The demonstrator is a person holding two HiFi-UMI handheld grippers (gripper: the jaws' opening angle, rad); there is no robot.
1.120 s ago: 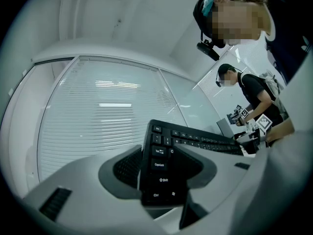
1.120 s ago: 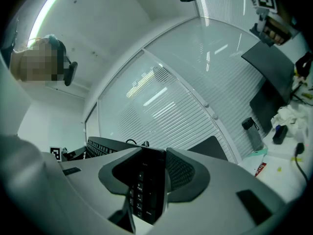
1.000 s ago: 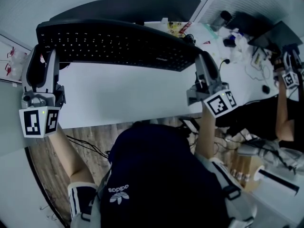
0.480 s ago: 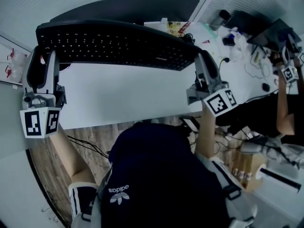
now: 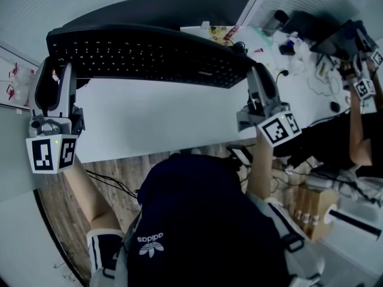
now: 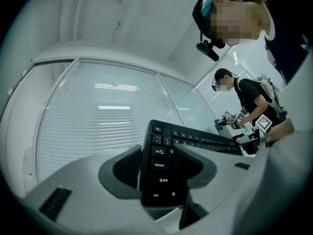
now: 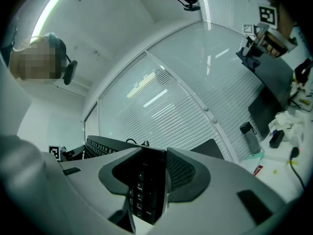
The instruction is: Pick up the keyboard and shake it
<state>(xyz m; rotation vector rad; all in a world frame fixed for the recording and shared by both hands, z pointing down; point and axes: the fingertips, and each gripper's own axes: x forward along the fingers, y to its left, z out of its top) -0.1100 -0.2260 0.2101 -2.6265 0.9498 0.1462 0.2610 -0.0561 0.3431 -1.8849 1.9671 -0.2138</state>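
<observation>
Keyboard (image 5: 149,55) is held unmoved above the desk (image 5: 155,124), its ends clamped by left gripper (image 5: 52,76) and right gripper (image 5: 258,84); shaking is judged not begun.

Desk (image 5: 155,124) bare under kbd (image 5: 149,55); clutter (image 5: 297,51) far R; monitor (image 5: 161,11) behind.

We found the keyboard (image 5: 143,55) matt black plastic. The left gripper (image 6: 161,168) and right gripper (image 7: 149,177) were smooth grey plastic with ribbed dark pads (image 6: 128,166). The table (image 5: 155,124) looked smooth white, the floor (image 5: 116,172) wood-grained.
</observation>
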